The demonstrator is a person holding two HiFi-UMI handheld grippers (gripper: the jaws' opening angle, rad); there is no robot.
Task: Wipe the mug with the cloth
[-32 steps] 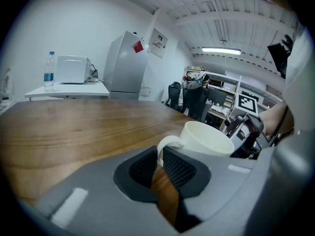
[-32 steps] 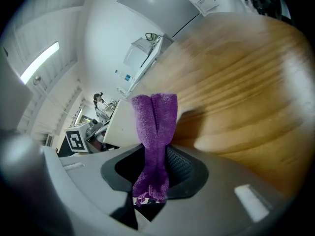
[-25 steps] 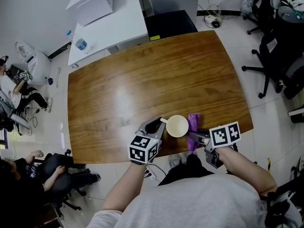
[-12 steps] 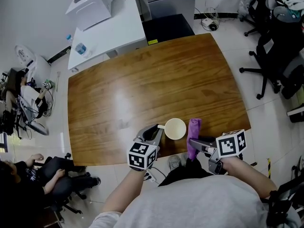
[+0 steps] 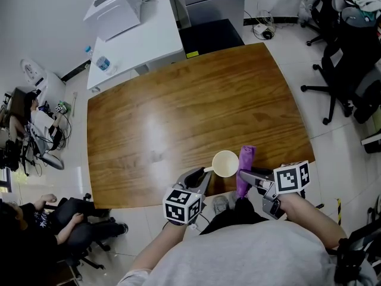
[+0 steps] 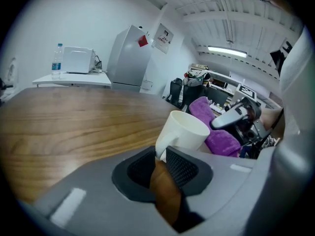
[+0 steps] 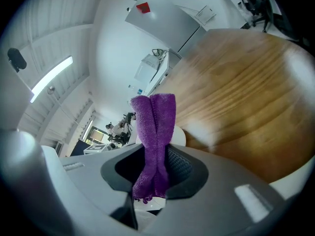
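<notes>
A white mug (image 5: 225, 163) stands upright on the wooden table (image 5: 178, 100) near its front edge, handle toward me. My left gripper (image 5: 200, 174) is just behind it. Its jaws have just been opening, and the handle of the mug (image 6: 182, 132) still sits loosely between the tips of the left gripper (image 6: 161, 154). The purple cloth (image 5: 244, 171) hangs folded just right of the mug, clear of the table. My right gripper (image 5: 241, 175) is shut on it. In the right gripper view the cloth (image 7: 155, 132) rises out of the right gripper (image 7: 156, 166) and hides most of the mug.
A white side table (image 5: 134, 34) with a printer and a water bottle (image 5: 102, 62) stands at the back left. A dark cabinet (image 5: 211, 31) is behind the wooden table. Office chairs (image 5: 345, 70) crowd the right, and people sit at the left (image 5: 36, 219).
The left gripper's jaws have parted round the mug handle and it has drawn back toward me. The right gripper has lifted the cloth off the table beside the mug.
</notes>
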